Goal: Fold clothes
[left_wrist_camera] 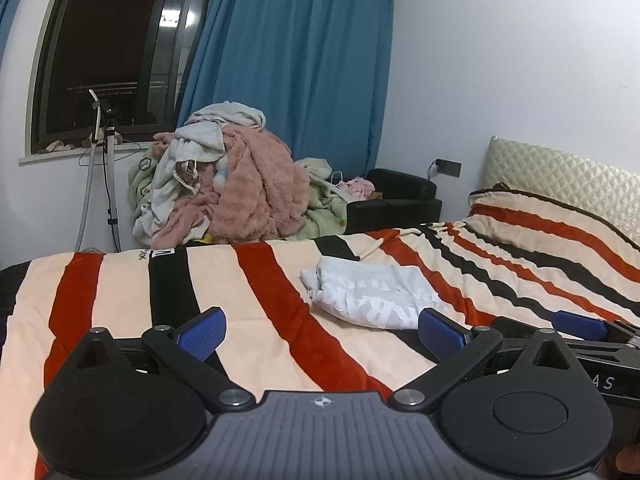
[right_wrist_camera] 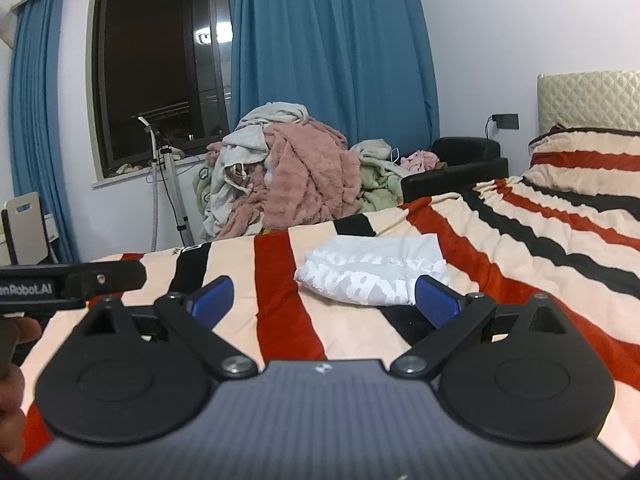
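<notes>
Now | white shirt [left_wrist_camera: 372,294] folded compact, lettering up | left tool [left_wrist_camera: 322,334], right tool [right_wrist_camera: 324,300] both spread, empty

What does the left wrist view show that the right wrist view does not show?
Only the left wrist view shows the right gripper at its right edge. Only the right wrist view shows the left curtain, a white chair beneath it, and the left gripper's body. Both share the folded white T-shirt on the striped blanket, the laundry pile, and the window. Both grippers are open, holding nothing.
</notes>
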The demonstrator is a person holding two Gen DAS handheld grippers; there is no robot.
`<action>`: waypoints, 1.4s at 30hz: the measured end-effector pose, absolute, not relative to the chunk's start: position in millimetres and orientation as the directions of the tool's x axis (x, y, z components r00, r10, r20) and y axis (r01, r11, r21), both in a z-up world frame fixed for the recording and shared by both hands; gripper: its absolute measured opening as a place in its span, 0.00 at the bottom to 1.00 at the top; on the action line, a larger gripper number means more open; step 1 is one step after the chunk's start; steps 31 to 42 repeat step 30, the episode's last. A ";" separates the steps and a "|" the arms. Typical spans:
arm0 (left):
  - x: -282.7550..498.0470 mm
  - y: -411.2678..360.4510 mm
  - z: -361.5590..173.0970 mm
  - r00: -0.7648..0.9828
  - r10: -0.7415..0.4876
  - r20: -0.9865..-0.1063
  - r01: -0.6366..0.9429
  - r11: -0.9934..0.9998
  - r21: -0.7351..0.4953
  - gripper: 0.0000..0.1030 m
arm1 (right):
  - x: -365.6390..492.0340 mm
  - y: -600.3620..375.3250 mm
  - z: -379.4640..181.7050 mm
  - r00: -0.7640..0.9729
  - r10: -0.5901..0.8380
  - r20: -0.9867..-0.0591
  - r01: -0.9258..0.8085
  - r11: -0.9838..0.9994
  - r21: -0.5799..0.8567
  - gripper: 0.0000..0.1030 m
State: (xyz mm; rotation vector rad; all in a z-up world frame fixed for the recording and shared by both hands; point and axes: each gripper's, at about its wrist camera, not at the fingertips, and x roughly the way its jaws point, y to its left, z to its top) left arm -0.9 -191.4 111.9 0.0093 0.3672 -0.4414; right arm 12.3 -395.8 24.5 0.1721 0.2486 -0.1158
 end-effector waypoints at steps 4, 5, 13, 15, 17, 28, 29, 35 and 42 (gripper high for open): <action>0.3 -192.5 112.7 0.836 -0.422 -0.350 0.416 0.904 -0.096 1.00 | 13.9 -397.1 23.1 0.959 -0.097 -0.265 0.145 0.975 0.166 0.96; -0.4 -193.0 113.0 0.836 -0.425 -0.347 0.420 0.903 -0.094 1.00 | 13.9 -397.5 22.8 0.959 -0.098 -0.266 0.146 0.975 0.169 0.96; -2.9 -194.2 113.0 0.843 -0.413 -0.345 0.412 0.908 -0.079 1.00 | 16.5 -397.5 22.4 0.955 -0.114 -0.274 0.163 0.973 0.165 0.96; -3.0 -192.6 113.1 0.844 -0.413 -0.341 0.410 0.908 -0.086 1.00 | 16.7 -397.4 22.2 0.955 -0.115 -0.274 0.164 0.973 0.163 0.96; -3.0 -192.0 112.6 0.844 -0.412 -0.343 0.408 0.909 -0.088 1.00 | 16.7 -396.8 22.0 0.955 -0.117 -0.274 0.165 0.973 0.159 0.96; -3.6 -192.6 109.9 0.846 -0.408 -0.343 0.407 0.910 -0.081 1.00 | 17.5 -394.9 21.1 0.953 -0.116 -0.281 0.161 0.976 0.146 0.96; -3.6 -192.6 109.6 0.847 -0.405 -0.344 0.404 0.911 -0.078 1.00 | 17.7 -394.7 21.1 0.953 -0.115 -0.281 0.161 0.976 0.145 0.96; -3.9 -192.4 109.5 0.847 -0.405 -0.344 0.404 0.911 -0.078 1.00 | 17.8 -394.6 21.0 0.952 -0.116 -0.282 0.161 0.976 0.143 0.96; -3.9 -192.4 109.5 0.847 -0.405 -0.344 0.404 0.911 -0.078 1.00 | 17.8 -394.6 21.0 0.952 -0.116 -0.282 0.161 0.976 0.143 0.96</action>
